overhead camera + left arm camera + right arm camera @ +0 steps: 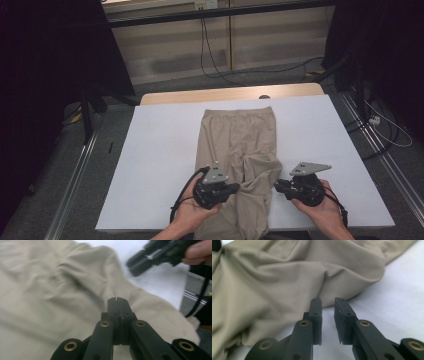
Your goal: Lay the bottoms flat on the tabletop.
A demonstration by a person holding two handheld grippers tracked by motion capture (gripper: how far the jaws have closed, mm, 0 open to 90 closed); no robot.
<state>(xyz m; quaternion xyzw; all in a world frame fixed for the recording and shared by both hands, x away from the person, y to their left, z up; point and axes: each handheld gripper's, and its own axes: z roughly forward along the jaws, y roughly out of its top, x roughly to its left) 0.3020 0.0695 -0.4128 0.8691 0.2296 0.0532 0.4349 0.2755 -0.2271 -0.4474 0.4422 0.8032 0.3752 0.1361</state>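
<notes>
Beige trousers (235, 135) lie flat on the white table cover (160, 150), waistband at the far end, legs running toward me. The right leg is bunched into a fold near my hands. My left gripper (237, 188) hovers over the left leg, pointing right. In the left gripper view its jaws are pressed together above the trousers (50, 290), and I see no cloth between them (117, 300). My right gripper (276, 186) points left at the folded edge. Its jaws stand a little apart (328, 302), just short of the fold of the trousers (274, 277), with nothing between them.
A wooden table edge (200, 95) shows beyond the white cover. Cables (215, 60) run across the floor behind it. A dark stand (87, 110) is at the left and floor rails (380, 155) at the right. The other gripper (140, 261) appears blurred in the left gripper view.
</notes>
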